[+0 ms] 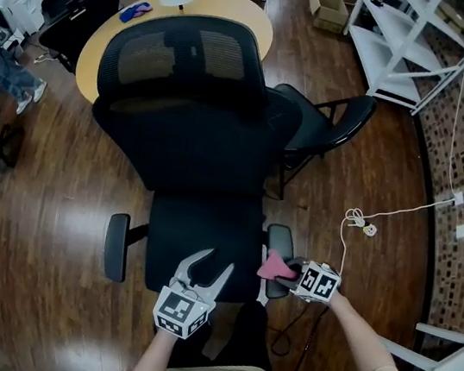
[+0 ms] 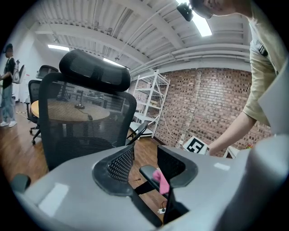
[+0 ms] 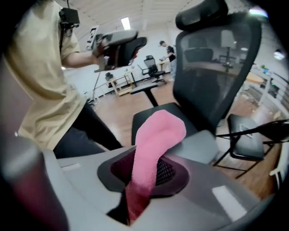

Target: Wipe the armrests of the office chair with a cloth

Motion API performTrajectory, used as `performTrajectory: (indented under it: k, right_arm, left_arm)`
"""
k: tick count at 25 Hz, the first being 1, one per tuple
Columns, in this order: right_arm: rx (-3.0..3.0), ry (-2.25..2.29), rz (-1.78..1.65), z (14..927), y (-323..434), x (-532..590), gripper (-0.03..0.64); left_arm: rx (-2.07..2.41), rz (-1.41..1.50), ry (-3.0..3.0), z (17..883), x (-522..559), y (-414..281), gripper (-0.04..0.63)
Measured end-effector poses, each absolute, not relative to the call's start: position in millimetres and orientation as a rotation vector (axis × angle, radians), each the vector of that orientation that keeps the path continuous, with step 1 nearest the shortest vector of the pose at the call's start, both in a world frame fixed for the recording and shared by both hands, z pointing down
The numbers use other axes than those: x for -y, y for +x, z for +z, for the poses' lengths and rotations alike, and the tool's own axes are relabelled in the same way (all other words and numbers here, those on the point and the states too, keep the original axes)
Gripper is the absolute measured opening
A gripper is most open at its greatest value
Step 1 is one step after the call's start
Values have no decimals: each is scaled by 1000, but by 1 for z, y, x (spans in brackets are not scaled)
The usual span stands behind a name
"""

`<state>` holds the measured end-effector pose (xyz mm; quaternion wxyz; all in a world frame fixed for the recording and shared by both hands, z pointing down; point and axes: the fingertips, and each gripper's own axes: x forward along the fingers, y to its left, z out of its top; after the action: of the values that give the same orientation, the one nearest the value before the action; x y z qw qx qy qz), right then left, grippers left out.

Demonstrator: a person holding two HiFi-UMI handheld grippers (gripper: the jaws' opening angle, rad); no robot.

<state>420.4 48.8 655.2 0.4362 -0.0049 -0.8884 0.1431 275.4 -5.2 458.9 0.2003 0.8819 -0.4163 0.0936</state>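
Wipe axis: front to back along the seat (image 1: 198, 236) edge; right side in reach.
Left of the seat, the left armrest (image 1: 117, 246) sits bare, well apart from both tools. Left gripper (image 1: 212, 265) hovers over the seat's front, jaws wide apart, empty. Right of the seat, the pink cloth (image 1: 274, 267) lies on the right armrest (image 1: 279, 234), clamped in the right gripper (image 1: 290, 272) just beside it.

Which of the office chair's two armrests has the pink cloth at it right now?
The armrest on the person's right, where the right tongs hold the pink cloth against it. The other armrest is bare.
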Motion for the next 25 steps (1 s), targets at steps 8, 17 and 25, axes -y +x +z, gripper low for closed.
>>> performTrajectory:
  k: [8, 17, 25]
  right_arm:
    - [2163, 273, 327, 677, 427, 108, 74]
    - [2229, 64, 388, 685, 438, 45, 73]
    - [2239, -45, 424, 685, 437, -77, 74]
  left_arm:
    - [1211, 307, 2427, 465, -1, 262, 144]
    - [1198, 278, 2375, 473, -4, 265, 140]
    - [1146, 249, 2402, 466, 2, 270, 135]
